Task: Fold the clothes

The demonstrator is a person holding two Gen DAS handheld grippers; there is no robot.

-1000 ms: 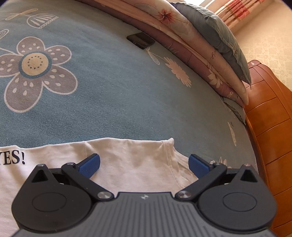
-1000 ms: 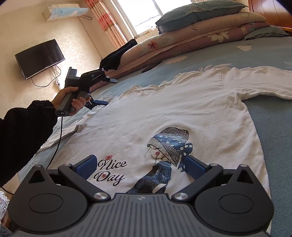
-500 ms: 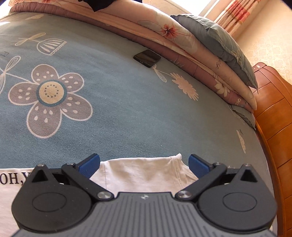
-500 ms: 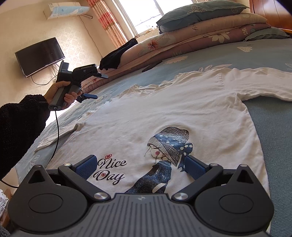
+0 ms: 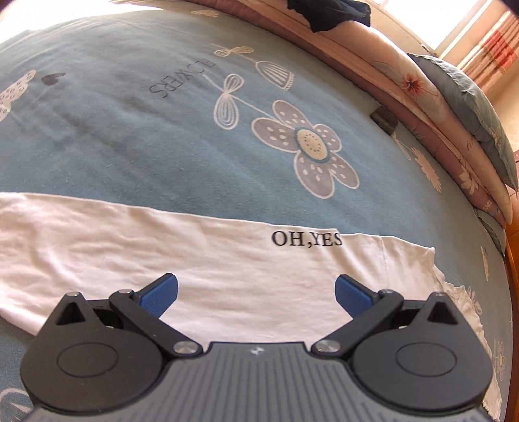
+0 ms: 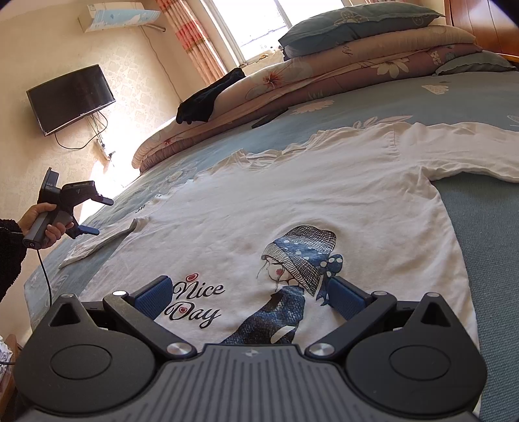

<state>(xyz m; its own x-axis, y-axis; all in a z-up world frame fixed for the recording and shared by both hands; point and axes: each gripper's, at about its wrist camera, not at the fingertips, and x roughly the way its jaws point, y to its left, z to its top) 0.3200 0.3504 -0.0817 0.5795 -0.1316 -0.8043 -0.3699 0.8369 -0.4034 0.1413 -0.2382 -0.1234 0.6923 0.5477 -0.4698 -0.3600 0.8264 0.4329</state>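
A white long-sleeved shirt (image 6: 292,201) with a printed girl and "Nice Day" lies flat, front up, on the blue flowered bed cover (image 6: 486,227). Its left sleeve (image 5: 162,256), printed "OH,YES", stretches across the left wrist view. My left gripper (image 5: 256,293) hovers open over that sleeve with nothing between its fingers. From the right wrist view the left gripper (image 6: 94,216) appears at the far left in a person's hand (image 6: 42,224), above the sleeve's cuff. My right gripper (image 6: 245,300) stands open over the shirt's lower front, near the hem.
Folded quilts and pillows (image 6: 356,61) are stacked along the far side of the bed, with a dark garment (image 6: 207,100) on them. A black phone (image 5: 384,118) lies by the quilts. A wooden headboard (image 6: 480,22) stands at the right, a wall TV (image 6: 69,97) at the left.
The left gripper has moved along the sleeve away from the collar towards the cuff, so the "OH,YES" print now lies ahead of it. The right gripper has stayed put.
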